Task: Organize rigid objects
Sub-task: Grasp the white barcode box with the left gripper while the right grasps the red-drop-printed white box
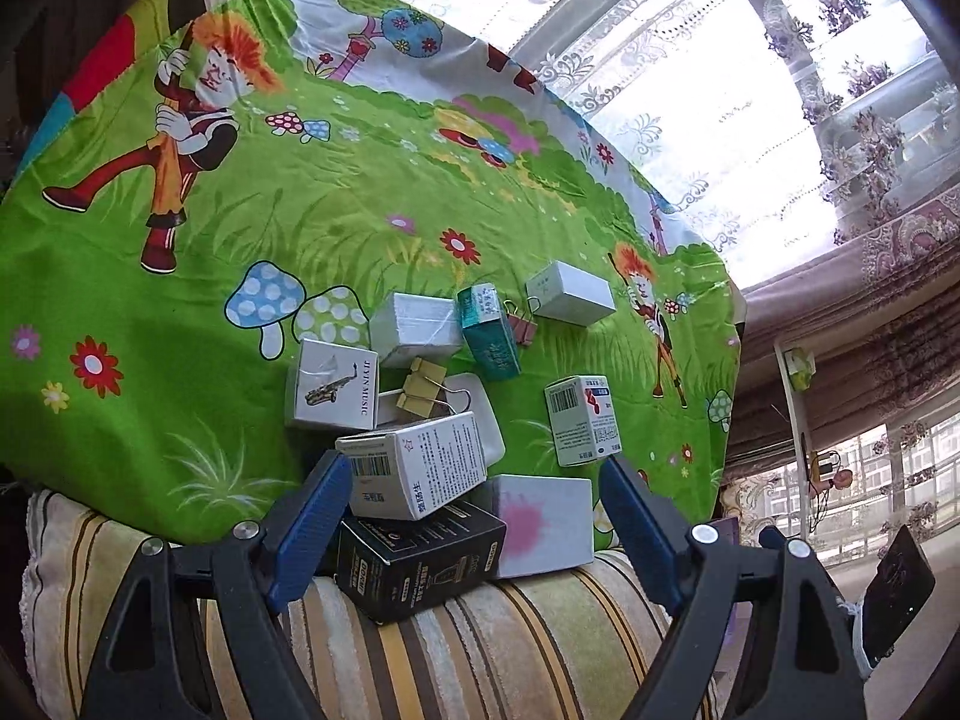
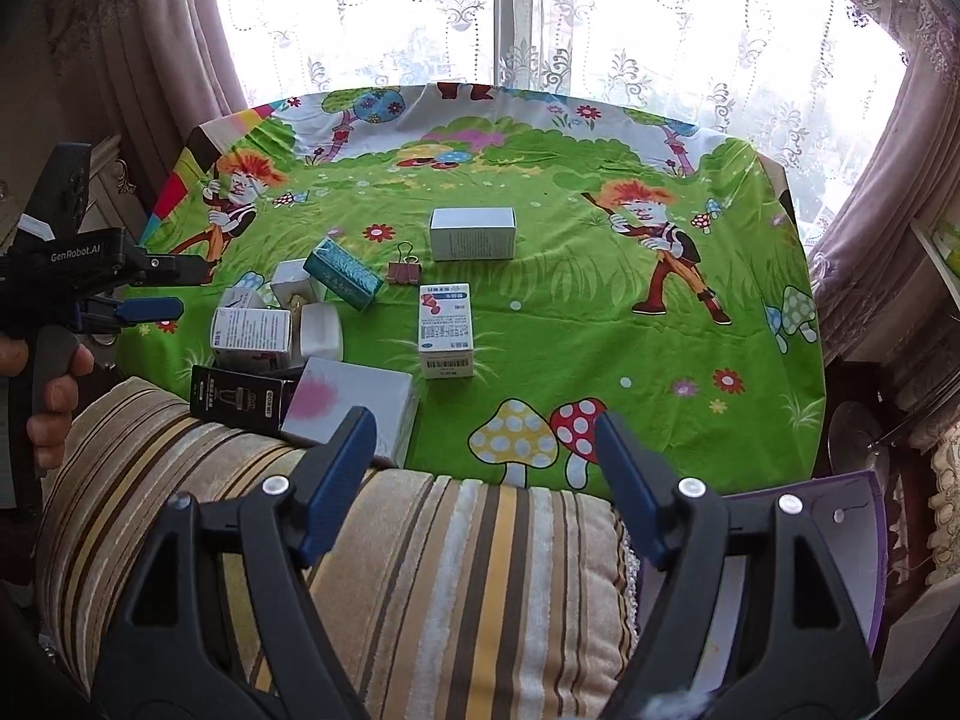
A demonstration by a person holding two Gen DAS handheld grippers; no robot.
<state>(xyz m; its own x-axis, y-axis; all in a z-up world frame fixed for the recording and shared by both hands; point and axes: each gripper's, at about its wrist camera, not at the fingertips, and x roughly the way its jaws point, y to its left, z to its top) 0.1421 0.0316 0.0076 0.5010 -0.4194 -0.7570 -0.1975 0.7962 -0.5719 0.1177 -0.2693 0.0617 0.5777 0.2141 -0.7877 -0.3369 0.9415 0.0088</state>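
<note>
Several small boxes lie on a green cartoon tablecloth (image 1: 180, 312). Near the front edge a black box (image 1: 420, 564), a white box with a pink blot (image 1: 543, 525) and a white barcode box (image 1: 414, 462) are heaped together. A saxophone box (image 1: 333, 387), a yellow binder clip (image 1: 423, 390), a teal box (image 1: 489, 330), a pink clip (image 1: 522, 321) and a medicine box (image 1: 582, 420) lie behind. My left gripper (image 1: 474, 480) is open just above the heap. My right gripper (image 2: 486, 438) is open and empty over the cloth's front edge, right of the pink-blot box (image 2: 354, 402).
A striped cushion (image 2: 420, 570) lies under both grippers at the front edge. A white box (image 2: 473, 233) stands alone mid-table. Lace curtains and a window lie behind the table. The left gripper also shows at the left of the right wrist view (image 2: 150, 288).
</note>
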